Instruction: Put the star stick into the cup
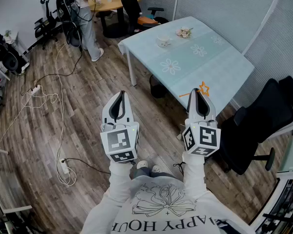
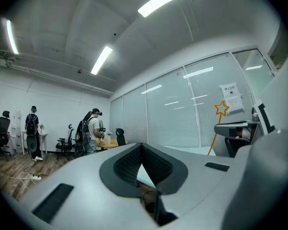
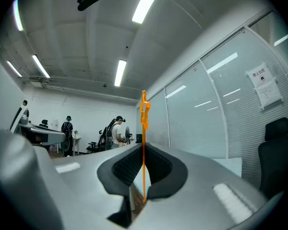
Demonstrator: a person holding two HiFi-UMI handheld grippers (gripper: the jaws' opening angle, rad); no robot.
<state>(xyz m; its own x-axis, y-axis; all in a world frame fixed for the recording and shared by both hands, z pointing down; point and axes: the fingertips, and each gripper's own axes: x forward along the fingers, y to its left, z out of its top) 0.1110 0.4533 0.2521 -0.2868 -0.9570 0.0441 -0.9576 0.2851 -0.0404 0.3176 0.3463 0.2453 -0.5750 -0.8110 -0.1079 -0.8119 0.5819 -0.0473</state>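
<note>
My right gripper (image 1: pixel 200 92) is shut on the thin orange star stick (image 1: pixel 203 87), whose star sticks out just past the jaw tips. In the right gripper view the stick (image 3: pixel 144 143) runs upright between the closed jaws of the right gripper (image 3: pixel 144 146), star end on top. My left gripper (image 1: pixel 120 95) is held beside it at the same height, shut and empty; the left gripper (image 2: pixel 142 145) shows its jaws meeting in its own view. The star stick (image 2: pixel 221 109) shows at that view's right. A white cup (image 1: pixel 163 41) stands far off on the pale blue table (image 1: pixel 219 67).
A small bunch of flowers (image 1: pixel 184 32) lies near the cup. A black office chair (image 1: pixel 263 121) stands at the right of the table. Cables (image 1: pixel 58 106) trail over the wooden floor at left. A person (image 1: pixel 83 9) stands by a round table at the back.
</note>
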